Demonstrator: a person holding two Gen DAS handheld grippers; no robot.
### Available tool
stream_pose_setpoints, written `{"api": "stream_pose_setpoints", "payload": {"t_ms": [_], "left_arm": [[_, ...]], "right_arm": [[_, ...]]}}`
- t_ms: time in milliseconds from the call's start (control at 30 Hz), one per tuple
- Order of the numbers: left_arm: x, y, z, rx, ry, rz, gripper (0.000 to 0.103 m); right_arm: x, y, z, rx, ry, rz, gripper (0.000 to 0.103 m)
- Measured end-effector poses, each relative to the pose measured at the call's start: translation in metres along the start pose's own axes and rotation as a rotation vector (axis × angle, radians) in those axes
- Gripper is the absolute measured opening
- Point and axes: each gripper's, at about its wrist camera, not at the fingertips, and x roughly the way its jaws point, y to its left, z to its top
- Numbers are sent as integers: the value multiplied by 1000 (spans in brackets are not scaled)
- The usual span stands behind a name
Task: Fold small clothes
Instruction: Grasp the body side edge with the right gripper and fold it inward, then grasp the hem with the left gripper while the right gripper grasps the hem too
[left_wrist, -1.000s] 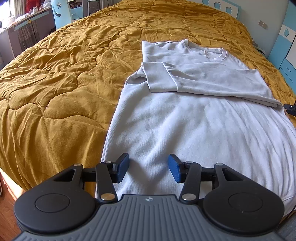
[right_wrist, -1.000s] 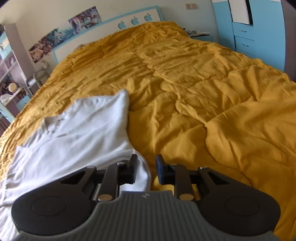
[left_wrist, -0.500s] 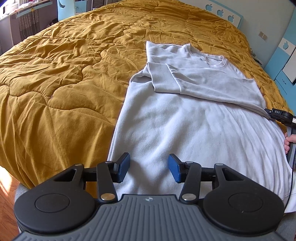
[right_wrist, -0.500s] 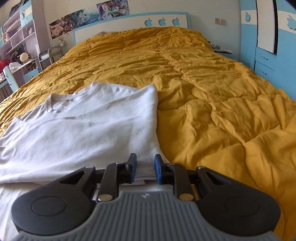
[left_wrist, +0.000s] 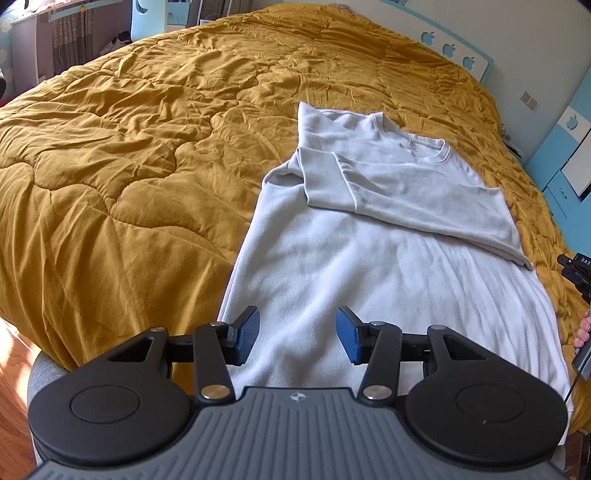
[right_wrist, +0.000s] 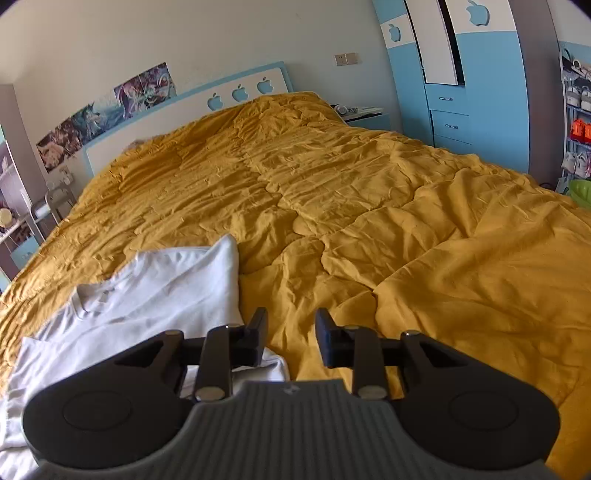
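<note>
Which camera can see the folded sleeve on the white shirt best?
The left wrist view: the folded sleeve lies fully visible across the white shirt. The right wrist view shows only the shirt's edge and collar.

Bright daylight fills both views, sharp throughout. In the left wrist view, sun washes the lower half of the white sweatshirt (left_wrist: 369, 280) nearly to glare, while its folded sleeve and collar lie in greyer shade; a sunlit patch glows on the wooden floor (left_wrist: 11, 362) at the lower left. The mustard quilt (right_wrist: 406, 221) shows soft shadows in its creases. Fisheye distortion bends the wardrobe (right_wrist: 461, 81) and darkens the corners.
</note>
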Motion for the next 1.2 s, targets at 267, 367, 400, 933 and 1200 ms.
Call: {"api": "stream_pose_setpoints", "payload": {"t_ms": [267, 367, 400, 933, 1200], "left_arm": [[-36, -5, -2, 59, -112, -34, 57], [-46, -3, -5, 89, -111, -48, 57], [-49, -2, -6, 105, -106, -50, 58], [-43, 76, -49, 4, 166, -161, 59], [-28, 77, -57, 13, 198, -183, 58]], "right_arm": [[-123, -10, -5, 96, -187, 98, 56], [-154, -9, -16, 78, -149, 124, 68], [-162, -8, -20, 64, -126, 117, 75], [-227, -55, -103, 37, 372, 84, 82], [-219, -52, -112, 59, 502, 138, 82]]}}
